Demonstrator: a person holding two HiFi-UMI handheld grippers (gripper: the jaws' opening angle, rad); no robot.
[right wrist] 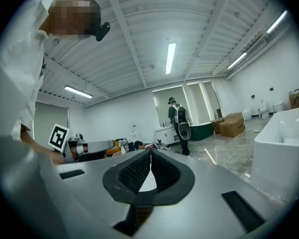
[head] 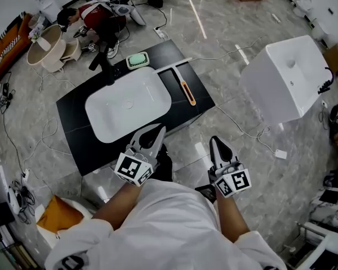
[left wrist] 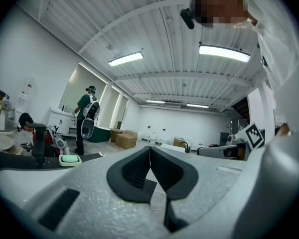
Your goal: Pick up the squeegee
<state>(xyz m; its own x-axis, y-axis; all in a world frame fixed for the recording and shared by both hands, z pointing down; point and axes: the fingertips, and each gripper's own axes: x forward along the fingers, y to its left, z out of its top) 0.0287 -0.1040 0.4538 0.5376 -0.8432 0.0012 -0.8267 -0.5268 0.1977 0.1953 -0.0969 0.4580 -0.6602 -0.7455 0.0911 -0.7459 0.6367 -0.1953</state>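
Observation:
The squeegee (head: 187, 92), with an orange handle and a pale blade bar at its far end, lies on the right part of the black counter (head: 73, 134), beside the white basin (head: 128, 104). My left gripper (head: 158, 130) is held level over the counter's near edge, just short of the basin, its jaws shut with nothing in them (left wrist: 150, 151). My right gripper (head: 216, 143) hovers over the floor to the right of the counter, also shut and empty (right wrist: 150, 156). Both are well short of the squeegee, which neither gripper view shows.
A black faucet (head: 105, 62) and a green soap dish (head: 137, 59) sit at the counter's far side. A large white basin unit (head: 283, 77) stands on the floor at right. A person crouches at the far left (head: 98, 17); another stands farther back (left wrist: 86, 116). Cables trail across the floor.

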